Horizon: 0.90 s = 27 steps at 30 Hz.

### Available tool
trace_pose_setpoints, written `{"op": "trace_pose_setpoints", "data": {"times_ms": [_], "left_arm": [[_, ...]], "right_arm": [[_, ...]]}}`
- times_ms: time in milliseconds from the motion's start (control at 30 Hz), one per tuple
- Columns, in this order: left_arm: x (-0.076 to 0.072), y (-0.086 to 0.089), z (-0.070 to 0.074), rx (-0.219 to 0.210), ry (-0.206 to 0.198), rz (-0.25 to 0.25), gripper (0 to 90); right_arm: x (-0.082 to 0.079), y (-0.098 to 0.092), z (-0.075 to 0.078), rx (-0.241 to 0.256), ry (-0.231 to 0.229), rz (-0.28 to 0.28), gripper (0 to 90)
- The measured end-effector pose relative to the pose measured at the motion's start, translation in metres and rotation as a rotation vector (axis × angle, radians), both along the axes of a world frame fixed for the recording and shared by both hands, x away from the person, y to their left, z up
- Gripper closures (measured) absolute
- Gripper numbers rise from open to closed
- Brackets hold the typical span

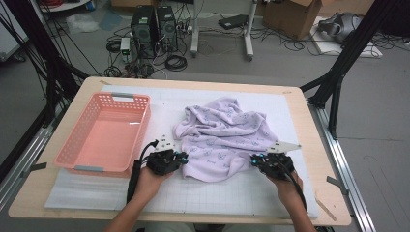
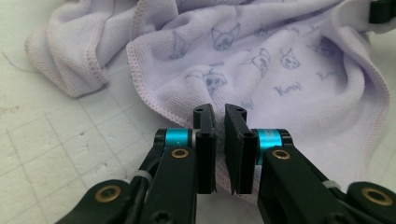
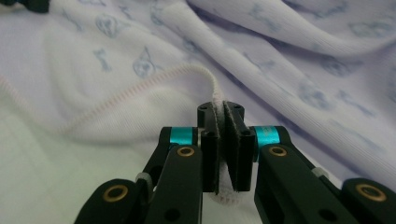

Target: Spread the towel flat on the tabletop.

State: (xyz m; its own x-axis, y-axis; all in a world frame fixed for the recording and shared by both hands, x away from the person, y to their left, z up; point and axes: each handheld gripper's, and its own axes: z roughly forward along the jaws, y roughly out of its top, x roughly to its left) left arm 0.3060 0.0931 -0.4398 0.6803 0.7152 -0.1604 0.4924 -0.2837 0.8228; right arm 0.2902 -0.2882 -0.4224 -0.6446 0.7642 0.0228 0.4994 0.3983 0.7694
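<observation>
Lilac towel (image 1: 223, 139) crumpled mid-surface by pink basket (image 1: 104, 133); right gripper (image 3: 223, 112) jaws pinch hem, left gripper (image 2: 219, 116) jaws nearly closed on near edge; next prob lift & spread.

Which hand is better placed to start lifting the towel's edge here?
Probably the right. The right tongs are already shut on the towel hem, which runs between the jaws. The left tongs sit over the near edge with a small gap, grip uncertain.
</observation>
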Motion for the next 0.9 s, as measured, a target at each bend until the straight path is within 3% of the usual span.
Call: {"op": "trace_pose_setpoints", "data": {"times_ms": [100,200,233,267,367,400,433,533,567,600,633,700,767,800,833,867,900], "left_arm": [[-0.005,0.002,0.001,-0.01,0.005,0.004,82.3],[-0.014,0.004,0.001,-0.012,0.003,0.013,82.3],[-0.016,0.005,0.001,-0.011,0.003,0.015,82.3],[-0.019,0.005,0.001,-0.013,0.004,0.016,82.3],[-0.03,0.004,0.002,-0.043,0.015,0.008,82.0],[-0.033,0.003,0.003,-0.045,0.014,0.006,80.5],[-0.039,0.004,0.002,-0.03,0.009,0.008,77.0],[-0.043,0.006,0.001,-0.042,0.026,0.028,65.7],[-0.045,0.008,0.0,-0.039,0.026,0.035,61.8],[-0.046,0.009,0.0,-0.043,0.027,0.044,56.3],[-0.047,0.01,-0.001,-0.04,0.03,0.048,56.3],[-0.049,0.01,-0.002,-0.044,0.03,0.057,51.3],[-0.05,0.008,-0.002,-0.04,0.03,0.053,49.2],[-0.05,0.007,-0.003,-0.035,0.03,0.05,47.8],[-0.049,0.006,-0.003,-0.029,0.032,0.051,47.8],[-0.048,0.005,-0.004,-0.021,0.036,0.049,45.8],[-0.047,0.003,-0.005,-0.018,0.045,0.05,45.8]], "right_arm": [[-0.009,-0.016,0.001,0.003,-0.012,-0.001,85.1],[-0.034,-0.045,0.004,0.019,-0.035,0.012,85.1],[-0.034,-0.045,0.004,0.019,-0.035,0.012,85.1],[-0.046,-0.057,0.003,-0.02,-0.043,0.003,85.1],[-0.055,-0.068,0.002,-0.03,-0.043,-0.008,85.3],[-0.065,-0.073,0.002,-0.052,-0.043,-0.011,85.4],[-0.069,-0.075,0.003,-0.079,-0.04,-0.017,85.3],[-0.077,-0.08,0.002,-0.11,-0.018,-0.006,84.6],[-0.081,-0.083,0.002,-0.098,-0.009,-0.009,81.7],[-0.087,-0.09,0.003,-0.054,-0.006,-0.029,74.0],[-0.087,-0.09,0.003,-0.054,-0.006,-0.029,74.0],[-0.091,-0.097,0.007,0.021,-0.02,-0.062,66.0],[-0.093,-0.103,0.013,0.106,-0.047,-0.085,64.8],[-0.093,-0.105,0.016,0.145,-0.067,-0.131,64.4],[-0.093,-0.105,0.016,0.145,-0.067,-0.131,64.4],[-0.089,-0.103,0.013,0.117,-0.049,-0.198,64.4],[-0.089,-0.103,0.013,0.117,-0.049,-0.198,64.4]]}}
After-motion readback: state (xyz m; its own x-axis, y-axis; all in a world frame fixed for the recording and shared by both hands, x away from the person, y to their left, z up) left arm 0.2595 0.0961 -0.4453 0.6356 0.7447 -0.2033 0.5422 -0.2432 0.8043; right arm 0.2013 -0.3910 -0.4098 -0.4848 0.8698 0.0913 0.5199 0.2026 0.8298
